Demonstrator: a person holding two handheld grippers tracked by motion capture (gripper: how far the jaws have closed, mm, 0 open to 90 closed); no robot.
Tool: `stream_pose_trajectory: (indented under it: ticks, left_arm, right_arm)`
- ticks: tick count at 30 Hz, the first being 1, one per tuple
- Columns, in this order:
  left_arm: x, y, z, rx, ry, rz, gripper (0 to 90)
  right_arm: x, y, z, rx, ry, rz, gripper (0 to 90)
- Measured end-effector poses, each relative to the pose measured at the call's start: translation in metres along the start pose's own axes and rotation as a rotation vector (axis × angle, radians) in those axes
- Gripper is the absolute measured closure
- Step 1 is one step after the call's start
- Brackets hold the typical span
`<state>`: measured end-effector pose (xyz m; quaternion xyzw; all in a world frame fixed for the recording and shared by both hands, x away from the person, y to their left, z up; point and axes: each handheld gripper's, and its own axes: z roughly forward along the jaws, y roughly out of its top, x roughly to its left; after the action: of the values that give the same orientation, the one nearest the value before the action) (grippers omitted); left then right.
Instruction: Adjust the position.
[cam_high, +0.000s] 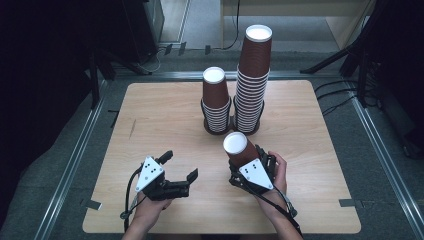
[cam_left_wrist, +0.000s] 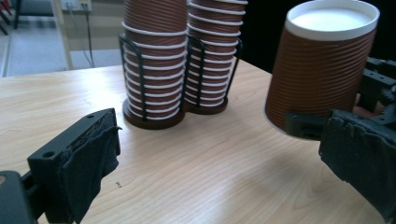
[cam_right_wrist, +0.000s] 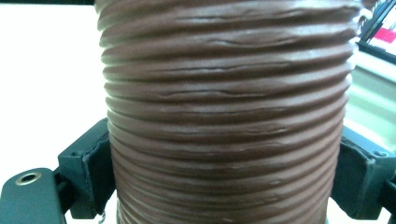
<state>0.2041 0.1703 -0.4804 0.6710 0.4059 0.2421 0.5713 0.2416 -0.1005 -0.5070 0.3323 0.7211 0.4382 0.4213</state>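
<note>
Two cup stacks in a rack. Right gripper clamps one upside-down cup; left gripper w/ jaws apart, low over table.

Each tool is black, with two blocky jaws faced in dark, frayed padding. The left tool and right tool each carry a pale three-cornered plate marked with small black dots. Black cables trail back along bare forearms. Screw holes dot the jaw blocks.
</note>
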Motion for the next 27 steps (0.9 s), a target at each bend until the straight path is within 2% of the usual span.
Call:
stream_pose_trajectory:
  ticks: [5, 7, 10, 13, 20, 27]
  left_arm:
    - [-0.006, -0.001, 0.003, 0.014, -0.025, 0.003, 0.0]
    - [-0.006, -0.002, 0.004, 0.018, -0.032, 0.003, 0.0]
    - [-0.007, -0.002, 0.005, 0.024, -0.042, -0.008, 0.0]
    - [-0.008, -0.002, 0.005, 0.029, -0.047, -0.006, 0.0]
    - [-0.014, -0.002, 0.005, 0.022, -0.087, -0.003, 0.0]
    - [-0.017, -0.003, 0.006, 0.031, -0.093, 0.017, 0.0]
  right_arm:
    - [0.009, 0.0, 0.0, -0.004, -0.021, -0.102, 10.8]
    - [0.013, 0.0, 0.0, -0.009, -0.018, -0.152, 10.8]
    - [0.019, 0.0, -0.001, -0.017, -0.01, -0.202, 10.8]
    - [0.024, -0.001, -0.001, -0.02, -0.003, -0.23, 10.8]
    - [0.031, 0.0, -0.001, -0.036, 0.007, -0.286, 10.8]
    - [0.043, -0.001, -0.002, -0.057, 0.025, -0.348, 10.8]
